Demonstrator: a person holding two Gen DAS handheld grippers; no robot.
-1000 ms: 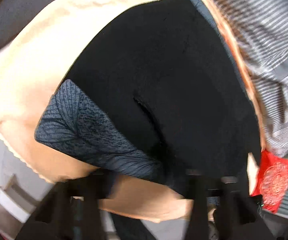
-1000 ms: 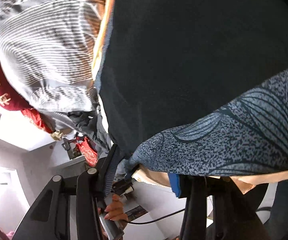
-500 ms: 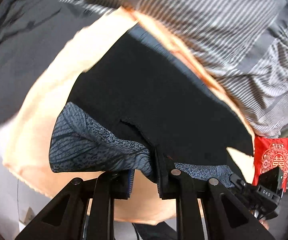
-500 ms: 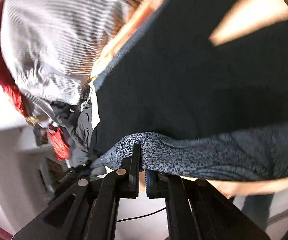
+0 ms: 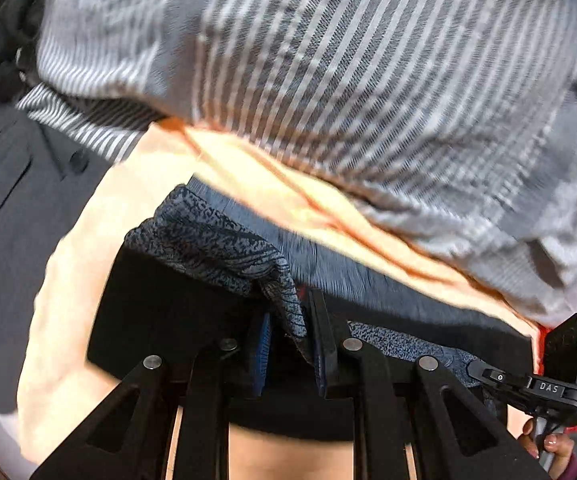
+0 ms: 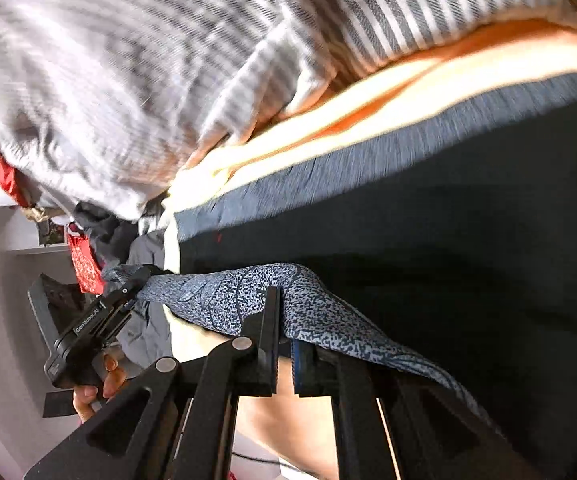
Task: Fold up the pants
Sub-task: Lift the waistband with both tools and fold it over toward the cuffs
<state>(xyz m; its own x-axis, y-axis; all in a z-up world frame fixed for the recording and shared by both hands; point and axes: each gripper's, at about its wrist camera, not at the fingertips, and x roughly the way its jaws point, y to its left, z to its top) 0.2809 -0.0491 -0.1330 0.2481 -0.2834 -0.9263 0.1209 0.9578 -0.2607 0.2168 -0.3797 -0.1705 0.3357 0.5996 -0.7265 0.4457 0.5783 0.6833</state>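
Observation:
The pants [image 5: 216, 248] are blue-grey with a speckled leaf print and a black inner side [image 6: 448, 220]; they lie on a peach sheet [image 5: 88, 248]. My left gripper [image 5: 288, 320] is shut on a bunched printed edge of the pants. My right gripper [image 6: 284, 320] is shut on the printed edge too, which drapes over its fingers. In the right wrist view the other hand-held gripper [image 6: 88, 320] shows at the left, also on the printed edge. The ribbed waistband [image 6: 368, 160] runs along the far side.
A grey-and-white striped fabric [image 5: 348, 80] is piled just beyond the pants. A dark grey buttoned garment [image 5: 16, 208] lies at the left. Red items [image 6: 84, 264] and a white shelf sit at the side.
Both grippers have carried the printed edge forward over the black part toward the waistband and striped fabric. The fold now covers more of the pants.

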